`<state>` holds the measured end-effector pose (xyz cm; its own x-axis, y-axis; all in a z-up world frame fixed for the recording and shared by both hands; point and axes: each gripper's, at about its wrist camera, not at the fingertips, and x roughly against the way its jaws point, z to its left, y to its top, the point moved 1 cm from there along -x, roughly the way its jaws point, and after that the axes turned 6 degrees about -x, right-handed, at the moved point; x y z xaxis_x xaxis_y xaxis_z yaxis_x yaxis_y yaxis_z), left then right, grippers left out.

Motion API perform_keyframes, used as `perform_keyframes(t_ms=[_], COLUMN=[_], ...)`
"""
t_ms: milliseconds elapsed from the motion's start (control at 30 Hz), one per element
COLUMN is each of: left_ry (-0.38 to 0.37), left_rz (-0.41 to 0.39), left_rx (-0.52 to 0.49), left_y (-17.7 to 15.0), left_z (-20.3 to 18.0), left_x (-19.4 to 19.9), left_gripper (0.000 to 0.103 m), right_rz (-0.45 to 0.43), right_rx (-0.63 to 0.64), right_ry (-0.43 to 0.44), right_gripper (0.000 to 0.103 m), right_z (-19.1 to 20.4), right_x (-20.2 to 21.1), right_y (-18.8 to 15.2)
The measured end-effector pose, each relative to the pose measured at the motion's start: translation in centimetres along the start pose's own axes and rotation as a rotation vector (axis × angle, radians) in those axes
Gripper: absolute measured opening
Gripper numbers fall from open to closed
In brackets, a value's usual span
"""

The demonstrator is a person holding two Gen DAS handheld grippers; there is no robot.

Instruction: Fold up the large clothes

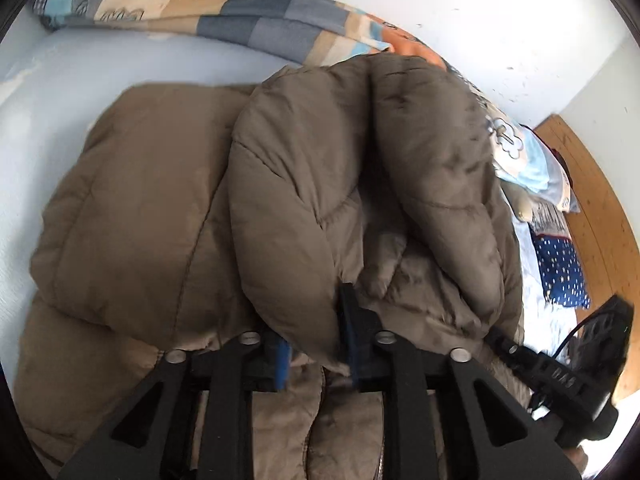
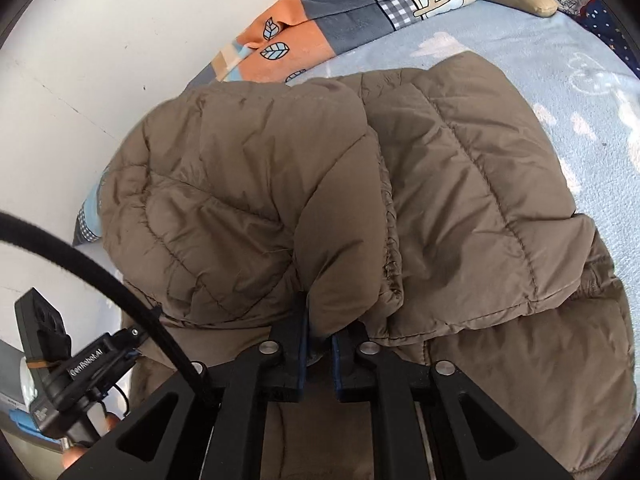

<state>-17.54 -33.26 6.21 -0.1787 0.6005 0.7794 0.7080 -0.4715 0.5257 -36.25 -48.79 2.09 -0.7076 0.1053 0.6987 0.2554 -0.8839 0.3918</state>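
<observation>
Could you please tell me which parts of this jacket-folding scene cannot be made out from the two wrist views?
- Left wrist view: the left tool tips are buried in the puffy brown jacket, so how much fabric they pinch is hidden.
- Right wrist view: the right tool tips vanish under a jacket fold.
- Both views: the jacket's front, zipper and lower hem are covered or cut off by the bottom edge.
- Left wrist view: items by the wooden headboard are small and blurred.
</observation>
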Motion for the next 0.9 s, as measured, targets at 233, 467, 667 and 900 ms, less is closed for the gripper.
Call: perform_keyframes(t_ms=[233, 467, 667, 900], left_ry=[0.052, 0.139, 0.230, 0.311], left_rz=[-0.038, -0.130, -0.161, -0.172], left_rx=[-0.081, -0.186, -0.261, -0.387], left_y=[-1.7, -6.5, -5.4, 2.9], left_z=[0.1, 0.4, -1.0, -5.5], left_x=[5.5, 12.5, 12.0, 7.1], left_gripper=[0.050, 0.064, 0.064, 0.064], right_rz=[0.004, -0.027, -0.062, -0.222], right_rx=[-0.061, -0.097, 0.052, 0.190], right_ry=[0.040, 0.104, 0.056, -0.005], right_gripper=[0.038, 0.039, 0.038, 0.038], right_z=[-1.3, -1.6, 1.8, 5.0], right_x=[4.8, 10.2, 10.6, 8.1], right_y=[0.0, -3.3, -4.4, -0.4])
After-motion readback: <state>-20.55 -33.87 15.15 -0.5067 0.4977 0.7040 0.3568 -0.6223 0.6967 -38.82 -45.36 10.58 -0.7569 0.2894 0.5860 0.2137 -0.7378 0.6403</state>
